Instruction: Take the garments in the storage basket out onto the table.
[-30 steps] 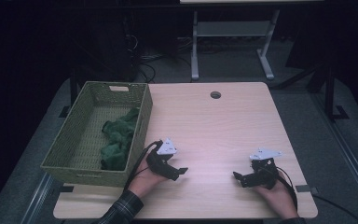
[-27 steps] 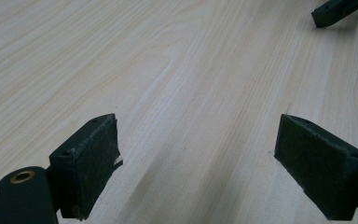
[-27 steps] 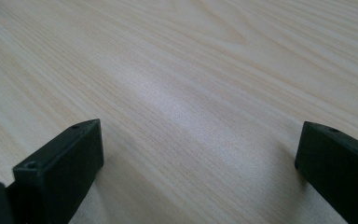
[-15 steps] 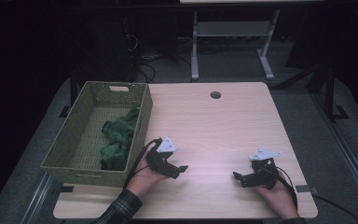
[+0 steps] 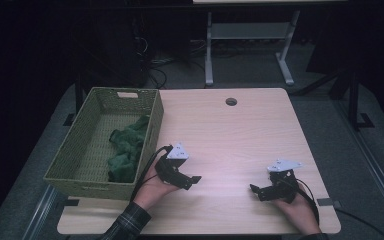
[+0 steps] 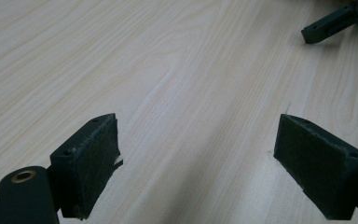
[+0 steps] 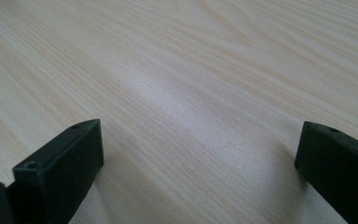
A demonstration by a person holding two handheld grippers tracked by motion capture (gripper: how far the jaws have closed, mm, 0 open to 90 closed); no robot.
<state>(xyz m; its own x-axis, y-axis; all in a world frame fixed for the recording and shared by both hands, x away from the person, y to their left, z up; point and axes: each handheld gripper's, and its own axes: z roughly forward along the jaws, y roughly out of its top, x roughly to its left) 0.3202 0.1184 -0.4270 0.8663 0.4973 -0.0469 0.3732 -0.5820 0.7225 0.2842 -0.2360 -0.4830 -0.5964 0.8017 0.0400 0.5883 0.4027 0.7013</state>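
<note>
Worktop (image 5: 230, 135): pale wood grain, dark room around it.
Left hand-held gripper (image 5: 192, 179): resting low on the worktop just right of the basket, jaws spread wide, nothing between them.
Right hand-held gripper (image 5: 255, 189): near the front right edge, jaws spread, nothing held.
Basket (image 5: 75, 155): woven, at the left edge.
Green cloth (image 5: 127, 150): crumpled inside the basket, against its right wall.

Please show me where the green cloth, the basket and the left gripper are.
green cloth (image 5: 126, 150), high view, middle of the heap.
basket (image 5: 84, 187), high view, near wall.
left gripper (image 5: 194, 179), high view, between its jaw tips.
</note>
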